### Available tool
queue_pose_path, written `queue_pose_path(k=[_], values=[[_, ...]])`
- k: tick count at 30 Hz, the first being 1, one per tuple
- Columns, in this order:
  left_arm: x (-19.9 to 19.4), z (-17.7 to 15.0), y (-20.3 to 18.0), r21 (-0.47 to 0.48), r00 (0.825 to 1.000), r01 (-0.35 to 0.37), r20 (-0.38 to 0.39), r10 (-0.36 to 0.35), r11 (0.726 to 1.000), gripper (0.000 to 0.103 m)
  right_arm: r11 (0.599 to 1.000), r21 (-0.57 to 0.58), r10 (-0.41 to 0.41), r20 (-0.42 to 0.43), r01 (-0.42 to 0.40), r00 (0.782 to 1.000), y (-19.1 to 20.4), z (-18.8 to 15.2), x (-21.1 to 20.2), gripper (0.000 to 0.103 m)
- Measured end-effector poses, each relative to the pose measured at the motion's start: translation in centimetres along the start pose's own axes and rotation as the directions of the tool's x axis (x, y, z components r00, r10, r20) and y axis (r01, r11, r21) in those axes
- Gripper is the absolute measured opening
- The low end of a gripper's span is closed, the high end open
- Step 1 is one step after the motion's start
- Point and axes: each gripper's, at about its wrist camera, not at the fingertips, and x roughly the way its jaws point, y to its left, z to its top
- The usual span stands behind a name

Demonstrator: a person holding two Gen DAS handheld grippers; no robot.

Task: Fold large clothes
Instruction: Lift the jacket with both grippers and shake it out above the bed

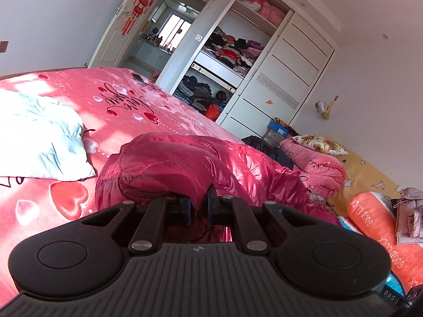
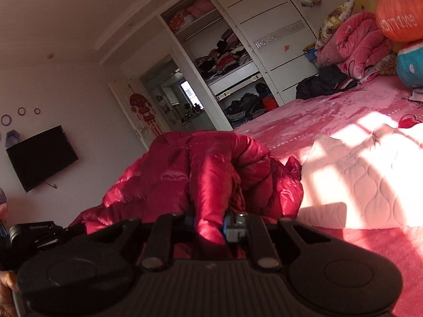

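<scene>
Pink bedspread underneath, and you've got the red puffer jacket bunched mid-bed, left gripper and right gripper each with fingers clamped on a pinch of fabric, probably to spread it flat for folding.

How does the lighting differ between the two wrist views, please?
Left wrist view: bright and even, sunlight washing out the pale pillow. Right wrist view: dimmer and reddish, a blown-out sun patch on the quilted cover; the red jacket is half shadowed.

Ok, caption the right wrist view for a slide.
Right gripper pinches a glossy red puffer jacket above the pink bedspread.
</scene>
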Motion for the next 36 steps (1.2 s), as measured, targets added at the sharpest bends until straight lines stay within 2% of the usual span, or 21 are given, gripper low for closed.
queue_pose_path(k=[3, 7, 11, 16, 19, 24, 27, 29, 32, 36], values=[[-1.9, 0.3, -0.1, 0.009, 1.0, 0.019, 0.021, -0.02, 1.0, 0.008, 0.995, -0.067, 0.08, 0.01, -0.079, 0.997, 3.4, 0.8, -1.3, 0.013], [-4.1, 0.9, 0.2, 0.021, 0.996, 0.058, 0.062, -0.06, 0.998, 0.008, 0.973, -0.19, 0.141, 0.054, -0.128, 0.989, 7.4, 2.5, -3.5, 0.012], [-6.9, 2.2, -0.4, 0.04, 0.985, 0.118, 0.121, -0.122, 0.992, 0.008, 0.964, -0.208, 0.189, 0.101, -0.165, 0.977, 9.3, 4.4, -5.3, 0.012], [-10.5, 4.2, -3.3, 0.118, 0.953, 0.203, 0.203, -0.223, 0.972, 0.008, 0.951, -0.212, 0.262, 0.167, -0.225, 0.95, 11.4, 7.2, -7.7, 0.012], [-12.2, 5.7, -5.3, 0.168, 0.932, 0.243, 0.232, -0.278, 0.955, 0.008, 0.94, -0.223, 0.309, 0.227, -0.259, 0.924, 12.6, 8.9, -9.7, 0.012], [-14.2, 7.7, -8.1, 0.203, 0.897, 0.328, 0.239, -0.371, 0.923, 0.008, 0.924, -0.229, 0.368, 0.308, -0.307, 0.878, 14.4, 11.6, -13.0, 0.012], [-14.5, 8.4, -9.1, 0.204, 0.883, 0.372, 0.224, -0.413, 0.906, 0.008, 0.919, -0.203, 0.389, 0.338, -0.337, 0.857, 14.6, 12.9, -14.4, 0.012], [-14.4, 8.5, -9.7, 0.207, 0.882, 0.384, 0.205, -0.424, 0.9, 0.009, 0.918, -0.179, 0.395, 0.35, -0.353, 0.85, 14.6, 13.7, -15.3, 0.012], [-13.8, 8.2, -10.1, 0.211, 0.886, 0.392, 0.177, -0.429, 0.896, 0.009, 0.919, -0.14, 0.393, 0.351, -0.368, 0.85, 14.2, 13.8, -16.1, 0.012], [-9.9, 7.4, -8.6, 0.2, 0.909, 0.371, 0.121, -0.399, 0.907, 0.01, 0.933, -0.091, 0.358, 0.328, -0.348, 0.874, 13.8, 13.4, -16.2, 0.012]])
